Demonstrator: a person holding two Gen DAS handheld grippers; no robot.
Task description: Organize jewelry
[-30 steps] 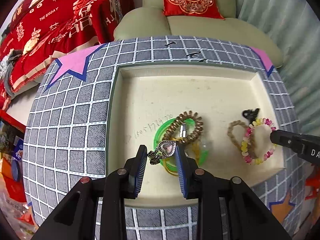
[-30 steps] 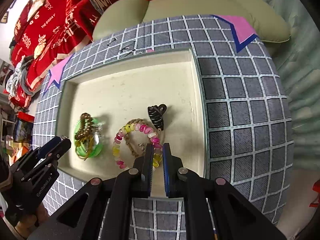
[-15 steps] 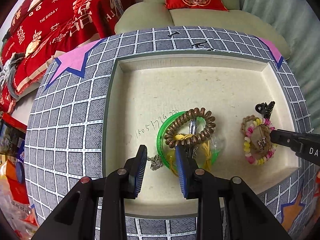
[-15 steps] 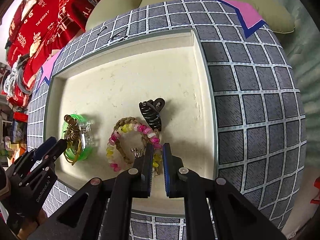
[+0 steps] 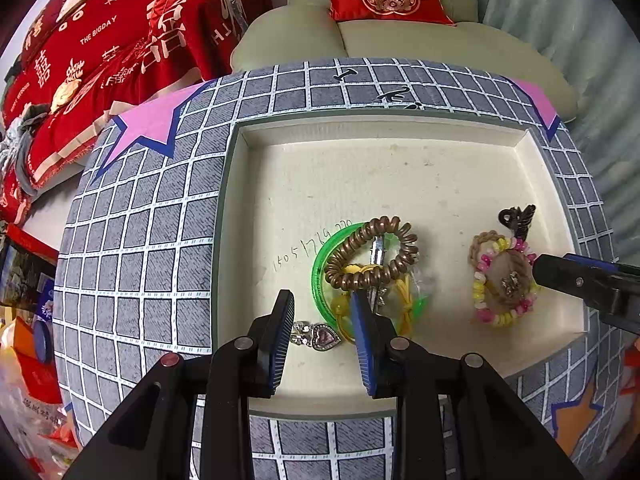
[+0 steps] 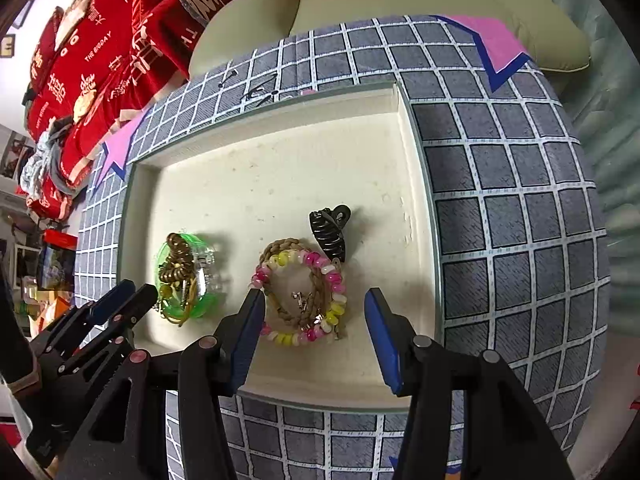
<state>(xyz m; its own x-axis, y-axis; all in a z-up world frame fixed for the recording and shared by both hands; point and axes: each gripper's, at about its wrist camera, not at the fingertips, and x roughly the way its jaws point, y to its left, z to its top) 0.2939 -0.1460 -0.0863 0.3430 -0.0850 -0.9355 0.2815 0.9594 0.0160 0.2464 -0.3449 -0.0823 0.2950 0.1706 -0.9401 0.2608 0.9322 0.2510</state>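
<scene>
A cream tray (image 5: 400, 168) is sunk into a grey checked surface. A heart pendant (image 5: 320, 335) lies on the tray floor between the fingers of my open left gripper (image 5: 322, 312). Beside it a green bangle (image 5: 320, 272) holds a brown spiral hair tie (image 5: 368, 256) and yellow bands. To the right lie a pink-yellow bead bracelet (image 6: 308, 292) over a braided brown one, and a black claw clip (image 6: 329, 232). My right gripper (image 6: 314, 308) is open wide, its fingers either side of the bead bracelet, holding nothing.
The grey checked surface (image 5: 140, 240) has pink star patches at its corners. A beige sofa (image 5: 400, 40) with a red cushion stands behind it. Red fabric is piled at the far left. The tray's far half (image 6: 280, 168) is bare.
My left gripper has let the heart pendant go onto the tray floor and pulled back. My right gripper has opened from shut to wide, around the bead bracelet.
</scene>
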